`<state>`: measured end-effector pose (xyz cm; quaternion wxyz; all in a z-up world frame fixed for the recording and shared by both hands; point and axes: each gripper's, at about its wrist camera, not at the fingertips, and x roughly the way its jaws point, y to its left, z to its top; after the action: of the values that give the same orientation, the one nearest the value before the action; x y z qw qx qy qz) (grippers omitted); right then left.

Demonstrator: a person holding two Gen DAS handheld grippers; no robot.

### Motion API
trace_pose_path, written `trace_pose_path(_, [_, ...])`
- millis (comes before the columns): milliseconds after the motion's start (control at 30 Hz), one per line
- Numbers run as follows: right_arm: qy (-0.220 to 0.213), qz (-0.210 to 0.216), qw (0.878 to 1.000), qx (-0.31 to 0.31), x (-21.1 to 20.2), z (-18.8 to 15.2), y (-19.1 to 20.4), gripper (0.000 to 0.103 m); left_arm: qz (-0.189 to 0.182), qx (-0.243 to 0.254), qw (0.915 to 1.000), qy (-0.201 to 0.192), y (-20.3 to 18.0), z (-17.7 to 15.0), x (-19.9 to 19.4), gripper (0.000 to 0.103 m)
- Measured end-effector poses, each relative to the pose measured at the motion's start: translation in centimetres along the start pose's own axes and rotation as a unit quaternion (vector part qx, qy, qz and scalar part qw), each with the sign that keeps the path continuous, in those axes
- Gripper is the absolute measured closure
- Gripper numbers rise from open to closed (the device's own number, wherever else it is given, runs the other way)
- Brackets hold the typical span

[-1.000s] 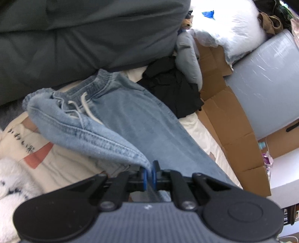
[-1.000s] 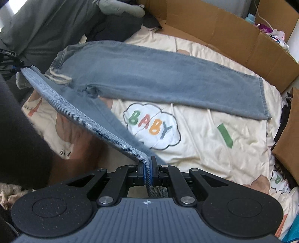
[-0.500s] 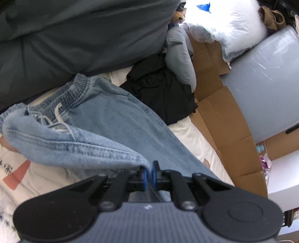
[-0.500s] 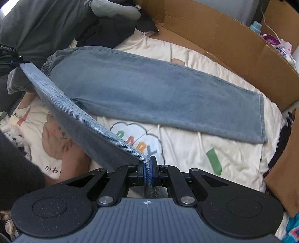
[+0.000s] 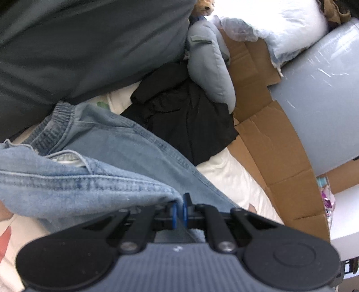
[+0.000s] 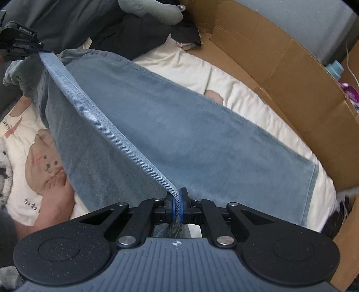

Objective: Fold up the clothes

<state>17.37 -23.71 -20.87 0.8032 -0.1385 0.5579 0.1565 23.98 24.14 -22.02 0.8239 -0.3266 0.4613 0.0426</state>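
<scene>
Light blue jeans [image 6: 190,139] lie on a cream printed blanket [image 6: 246,98]. One leg lies flat; the other is lifted and stretched over it. My right gripper [image 6: 177,205] is shut on the lifted leg's edge near the hem. My left gripper [image 5: 178,212] is shut on the jeans [image 5: 94,184] near the elastic waistband [image 5: 56,119]. The left gripper also shows in the right wrist view [image 6: 40,48], at the far end of the taut edge.
Cardboard walls [image 6: 291,74] border the blanket's far and right sides. A black garment [image 5: 186,119], a grey plush [image 5: 211,67] and a dark grey cushion [image 5: 78,40] lie beyond the waistband. A white bag [image 5: 280,20] and a grey cylinder [image 5: 318,96] stand behind the cardboard.
Both grippers have carried the lifted leg across toward the flat leg; it now covers the "BABY" print. The left gripper has moved closer to the waistband and black garment.
</scene>
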Motion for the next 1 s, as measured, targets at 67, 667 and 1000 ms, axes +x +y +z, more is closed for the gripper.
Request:
trace_pose_path(67, [0.000, 0.000, 1.000, -0.010, 0.9, 1.1, -0.6, 0.102, 0.000, 0.001, 1.0000, -0.003, -0.1, 0.6, 1.1, 0.097])
trace_pose_path(667, [0.010, -0.011, 0.998, -0.059, 12.0, 9.4, -6.4, 0.101, -0.013, -0.010, 0.9997, -0.020, 1.7, 3.8, 11.7, 0.097])
trace_pose_path(1000, [0.039, -0.022, 0.996, -0.080, 16.4, 12.8, -8.0, 0.102, -0.010, -0.029, 0.9995, -0.011, 3.1, 4.6, 16.4, 0.097])
